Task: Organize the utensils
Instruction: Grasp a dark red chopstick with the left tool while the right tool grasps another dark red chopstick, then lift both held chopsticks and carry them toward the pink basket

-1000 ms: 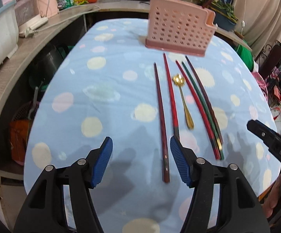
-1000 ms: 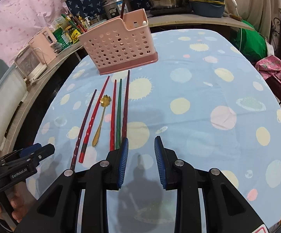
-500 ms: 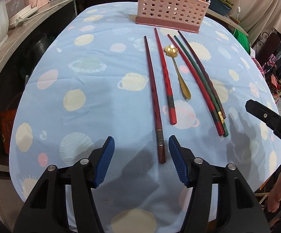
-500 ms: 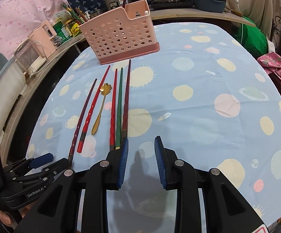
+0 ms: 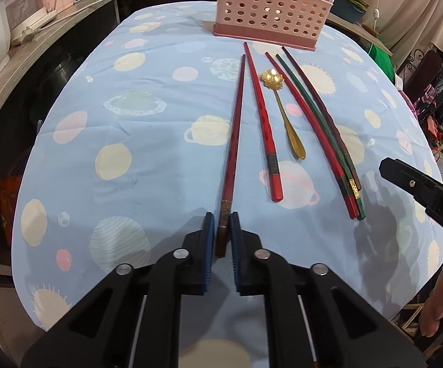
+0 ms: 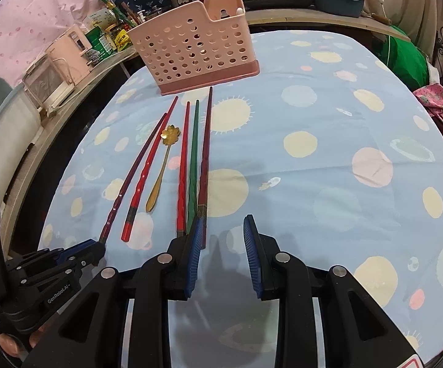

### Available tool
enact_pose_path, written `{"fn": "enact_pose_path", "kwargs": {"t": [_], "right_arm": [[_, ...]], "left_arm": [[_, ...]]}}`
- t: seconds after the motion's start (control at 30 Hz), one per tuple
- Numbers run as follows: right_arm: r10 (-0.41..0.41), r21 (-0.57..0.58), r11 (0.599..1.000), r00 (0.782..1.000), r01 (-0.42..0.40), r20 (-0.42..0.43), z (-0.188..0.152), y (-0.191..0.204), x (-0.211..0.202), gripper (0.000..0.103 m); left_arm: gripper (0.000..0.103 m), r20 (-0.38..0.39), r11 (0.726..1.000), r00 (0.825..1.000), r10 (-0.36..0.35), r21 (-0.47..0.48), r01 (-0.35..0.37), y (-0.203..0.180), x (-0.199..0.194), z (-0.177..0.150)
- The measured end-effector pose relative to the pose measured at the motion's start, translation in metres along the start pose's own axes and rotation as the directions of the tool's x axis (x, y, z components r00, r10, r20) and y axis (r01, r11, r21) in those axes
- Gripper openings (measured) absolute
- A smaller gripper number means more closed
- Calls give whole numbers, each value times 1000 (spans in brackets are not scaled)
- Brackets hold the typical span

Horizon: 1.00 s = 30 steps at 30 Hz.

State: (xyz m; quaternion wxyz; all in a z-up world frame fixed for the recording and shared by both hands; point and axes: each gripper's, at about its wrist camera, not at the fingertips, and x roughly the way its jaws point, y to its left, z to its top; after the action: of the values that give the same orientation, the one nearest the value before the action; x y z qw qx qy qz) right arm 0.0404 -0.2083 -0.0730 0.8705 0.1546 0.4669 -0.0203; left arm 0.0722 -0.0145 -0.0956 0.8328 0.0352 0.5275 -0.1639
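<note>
Several chopsticks and a gold spoon [image 5: 282,113] lie in a row on the blue spotted tablecloth [image 5: 147,141]. My left gripper [image 5: 222,233] is shut on the near end of the leftmost dark red chopstick [image 5: 235,135], which lies on the cloth. It also shows in the right wrist view [image 6: 135,171]. My right gripper [image 6: 223,233] is open and empty, its left finger beside the near end of the rightmost maroon chopstick [image 6: 205,153]. A pink perforated utensil holder [image 5: 267,6] stands at the far end.
A bright red chopstick [image 5: 261,119] lies next to the held one. A red, green and maroon trio [image 5: 316,122] lies right of the spoon. A cluttered counter [image 5: 46,27] runs along the left and back. The table edge is close below both grippers.
My left gripper has moved forward and closed its fingers on the near end of the leftmost dark red chopstick. The right gripper has barely moved and stays open.
</note>
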Motion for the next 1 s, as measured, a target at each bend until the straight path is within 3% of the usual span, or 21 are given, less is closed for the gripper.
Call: {"fn": "enact_pose_path", "kwargs": {"t": [0.43,1.0], "right_arm": [[0,-48,999,1000,-1,-27,8,13,25,13],[12,-41,999,999,-13,-29,4,10,33,12]], "left_arm": [[8,3,1000,1000,5,-1,-5,-2,1,0],[8,4,1000,1000,1,-8,-1,-1,1,0]]}}
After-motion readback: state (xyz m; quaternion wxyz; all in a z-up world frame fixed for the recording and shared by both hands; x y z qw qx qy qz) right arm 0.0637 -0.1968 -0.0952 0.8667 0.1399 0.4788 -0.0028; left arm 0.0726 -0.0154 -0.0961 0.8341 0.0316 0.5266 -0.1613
